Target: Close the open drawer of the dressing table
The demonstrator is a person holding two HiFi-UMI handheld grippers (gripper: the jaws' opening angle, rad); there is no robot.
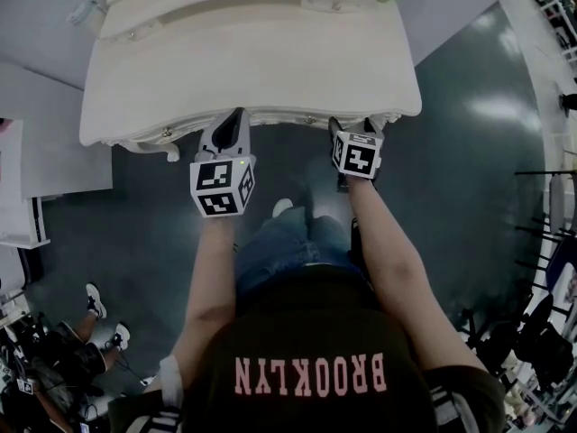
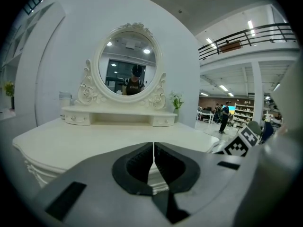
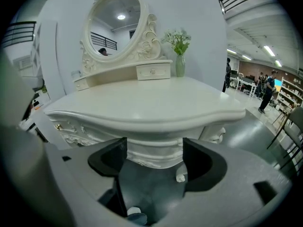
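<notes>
Found the left gripper (image 2: 153, 156) pinched shut on nothing at the near edge of the dressing table (image 1: 252, 70), and the right gripper (image 3: 155, 148) spread wide and empty, framing the carved drawer front (image 3: 154, 159) just under the tabletop. Judged the drawer nearly or fully home, with no gap seen from above. Best pushed square on, flat against the middle of that front, evenly towards the far wall, without snagging the carving.

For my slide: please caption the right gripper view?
Open right hand-held gripper facing the white dressing table, mirror and flower vase behind.
</notes>
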